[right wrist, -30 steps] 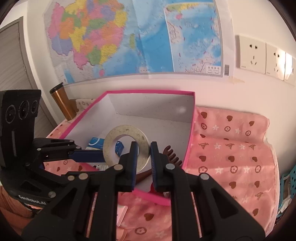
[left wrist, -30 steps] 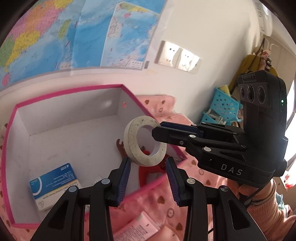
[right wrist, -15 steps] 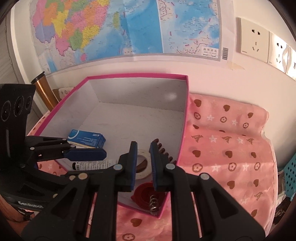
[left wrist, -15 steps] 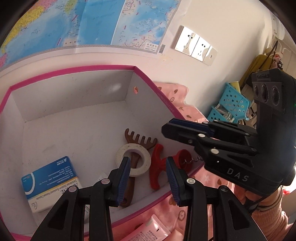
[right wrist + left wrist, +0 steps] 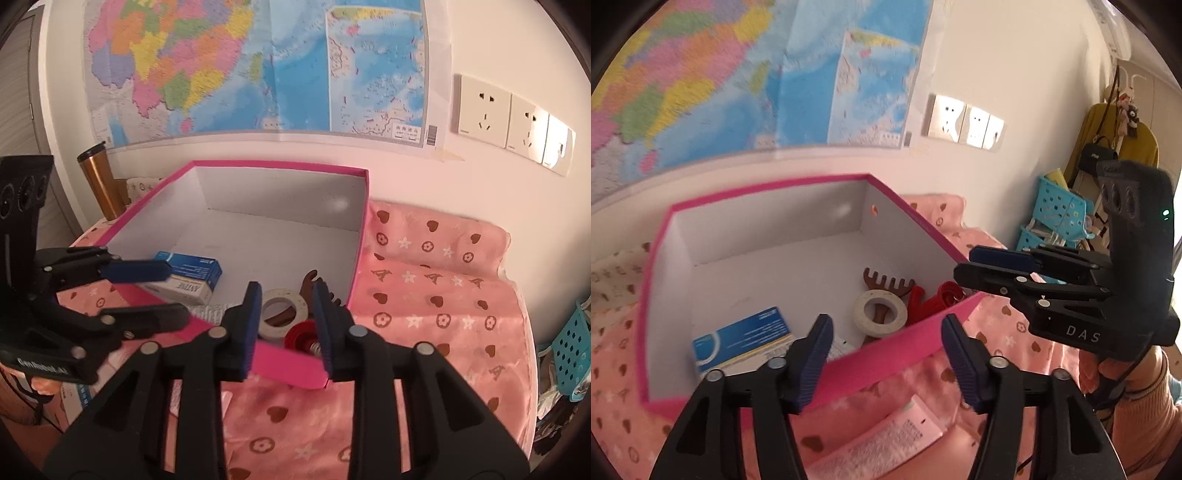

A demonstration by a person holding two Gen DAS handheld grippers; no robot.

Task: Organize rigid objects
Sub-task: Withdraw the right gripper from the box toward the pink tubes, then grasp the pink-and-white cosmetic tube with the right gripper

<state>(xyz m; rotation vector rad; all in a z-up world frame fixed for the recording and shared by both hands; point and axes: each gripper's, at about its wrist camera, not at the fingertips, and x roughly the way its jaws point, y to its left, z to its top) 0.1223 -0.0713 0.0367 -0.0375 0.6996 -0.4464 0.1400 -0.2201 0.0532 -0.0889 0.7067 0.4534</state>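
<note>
A pink-rimmed box (image 5: 886, 360) (image 5: 284, 363) stands on the pink cloth. In it lie a white tape roll (image 5: 880, 313) (image 5: 282, 313), a brown comb (image 5: 887, 285) (image 5: 320, 291), a red corkscrew (image 5: 932, 298) (image 5: 303, 334) and a blue-and-white carton (image 5: 742, 338) (image 5: 192, 271). My left gripper (image 5: 886, 354) is open and empty above the box's near wall. My right gripper (image 5: 284, 325) is open and empty above the box's near corner; it also shows in the left wrist view (image 5: 990, 266).
A white tube (image 5: 882, 443) lies on the cloth in front of the box. A copper flask (image 5: 98, 181) stands at the back left. Blue baskets (image 5: 1056, 214) stand at the right. A map and wall sockets (image 5: 513, 122) are behind.
The tape roll went from my right gripper's grip into the box, onto the comb. Both grippers have opened wider and pulled back from the box.
</note>
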